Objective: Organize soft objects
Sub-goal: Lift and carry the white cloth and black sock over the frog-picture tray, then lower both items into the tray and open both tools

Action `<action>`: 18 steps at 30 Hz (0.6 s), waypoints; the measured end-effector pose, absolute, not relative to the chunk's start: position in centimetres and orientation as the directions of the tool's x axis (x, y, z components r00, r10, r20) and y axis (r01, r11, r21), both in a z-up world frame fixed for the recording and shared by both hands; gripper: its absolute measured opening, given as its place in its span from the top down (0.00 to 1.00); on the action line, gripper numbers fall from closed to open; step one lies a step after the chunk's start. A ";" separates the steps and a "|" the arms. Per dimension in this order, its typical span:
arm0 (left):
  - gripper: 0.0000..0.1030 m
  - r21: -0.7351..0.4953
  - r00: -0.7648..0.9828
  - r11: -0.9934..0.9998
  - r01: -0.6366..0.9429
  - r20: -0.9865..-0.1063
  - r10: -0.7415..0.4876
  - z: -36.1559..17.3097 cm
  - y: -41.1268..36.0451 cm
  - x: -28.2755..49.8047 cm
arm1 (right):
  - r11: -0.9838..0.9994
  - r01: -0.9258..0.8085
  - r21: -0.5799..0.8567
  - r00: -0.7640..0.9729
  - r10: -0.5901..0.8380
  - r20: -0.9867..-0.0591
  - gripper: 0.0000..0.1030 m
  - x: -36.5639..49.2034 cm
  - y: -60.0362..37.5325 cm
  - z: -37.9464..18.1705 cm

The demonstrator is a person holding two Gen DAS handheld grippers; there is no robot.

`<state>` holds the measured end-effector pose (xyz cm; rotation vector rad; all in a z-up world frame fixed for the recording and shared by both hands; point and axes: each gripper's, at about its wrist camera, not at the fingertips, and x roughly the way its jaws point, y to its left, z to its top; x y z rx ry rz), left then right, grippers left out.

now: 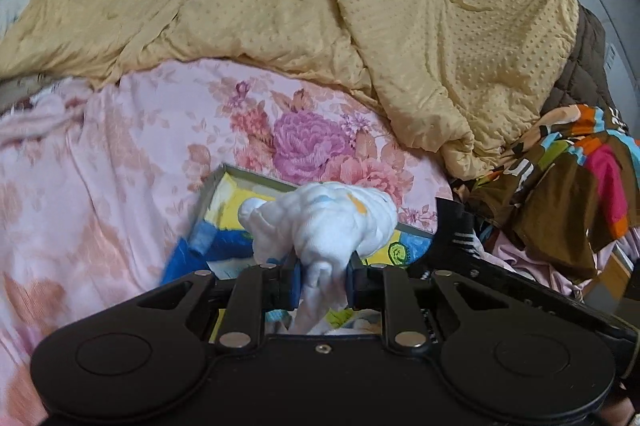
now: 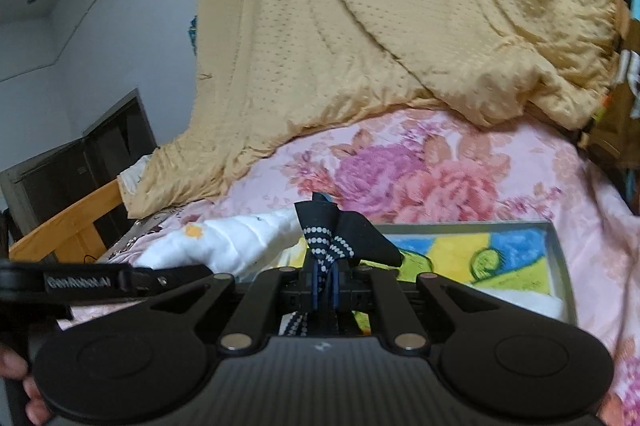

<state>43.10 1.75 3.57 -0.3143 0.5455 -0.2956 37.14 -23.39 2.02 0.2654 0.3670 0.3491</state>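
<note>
Left wrist view: left claw (image 1: pixel 320 276) pinches a bunched white sock (image 1: pixel 324 222), hanging just above the tray (image 1: pixel 218 182) on the floral bed sheet (image 1: pixel 120 154), the tan quilt (image 1: pixel 320 6) well behind.

Right wrist view: right claw (image 2: pixel 326 280) clamped tight on a black dotted sock (image 2: pixel 332 238), sock upright, tray (image 2: pixel 558 250) just ahead-right, open sheet beyond.
</note>
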 end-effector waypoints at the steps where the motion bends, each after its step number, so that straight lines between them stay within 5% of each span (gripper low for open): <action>1: 0.79 -0.357 0.815 0.914 0.194 -0.459 -0.352 4.0 2.0 43.2 | 0.906 -0.286 0.313 0.877 0.379 -0.297 0.93 37.3 -23.1 2.1; 18: 0.78 -0.331 0.761 0.936 0.117 -0.576 -0.298 0.1 0.1 45.6 | 0.928 -0.236 0.289 0.829 0.348 -0.438 0.88 39.5 -22.1 0.9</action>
